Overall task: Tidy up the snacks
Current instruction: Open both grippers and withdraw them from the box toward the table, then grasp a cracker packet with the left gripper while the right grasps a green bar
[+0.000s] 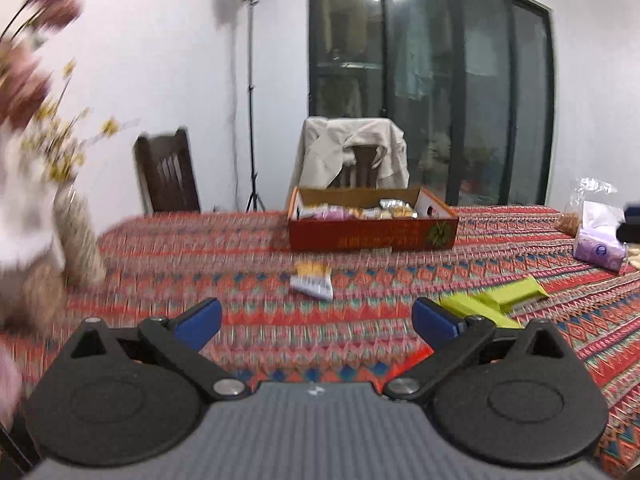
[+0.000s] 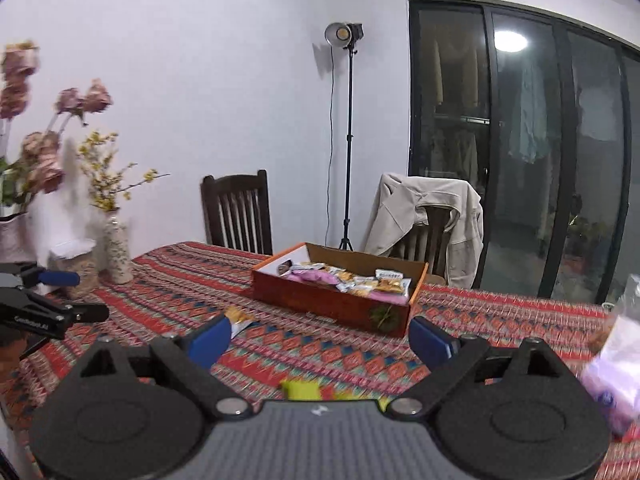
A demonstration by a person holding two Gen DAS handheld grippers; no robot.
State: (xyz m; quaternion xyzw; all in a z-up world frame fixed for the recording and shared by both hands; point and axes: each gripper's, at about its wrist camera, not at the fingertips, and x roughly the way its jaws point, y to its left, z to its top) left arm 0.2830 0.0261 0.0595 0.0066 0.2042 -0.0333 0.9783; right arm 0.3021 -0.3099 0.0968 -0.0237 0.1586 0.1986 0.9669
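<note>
So the snack box point(image 1: 374, 236) is a shallow red cardboard tray sitting toward the far edge of the table point(image 1: 248, 264), in front of the chair with the beige jacket point(image 1: 352, 156) thrown over it, and it's already got a row of wrapped snacks point(image 1: 356, 212) inside. One loose orange-and-white snack packet point(image 1: 312, 278) is lying out on the patterned cloth, between the box and the near edge. A few lime-green packs point(image 1: 500, 300) are off to the right of it, closer to the near side. Both claws are spread wide with nothing in them: the left gripper point(image 1: 316, 320) hangs over the near part of the table pointing at the loose packet, and the right gripper point(image 2: 320, 338) points toward the box, with a blurry bit of green under its body. A purple tissue pack point(image 1: 600, 246) sits by the right edge, and vases of dried flowers point(image 2: 118, 256) stand at the far left corner. There's a second dark chair point(image 2: 238, 212) and a light stand point(image 2: 348, 140) behind the table.
</note>
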